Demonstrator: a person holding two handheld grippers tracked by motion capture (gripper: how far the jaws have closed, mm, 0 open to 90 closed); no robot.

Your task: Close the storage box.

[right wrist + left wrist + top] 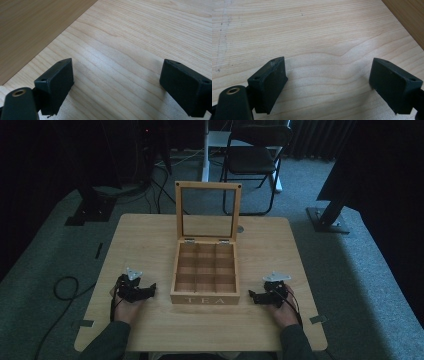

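On the bench (150, 235) stands a wooden tea box (205, 272), glass lid upright, nine compartments bare; left claw (150, 287) and right claw (253, 296) flank it, jaws apart, holding nothing.

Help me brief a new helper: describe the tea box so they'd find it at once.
On the pale wooden table, look midway between the left gripper and the right gripper. The tea box stands there, its glass-paned lid upright, nine empty compartments inside and TEA lettered on its front.
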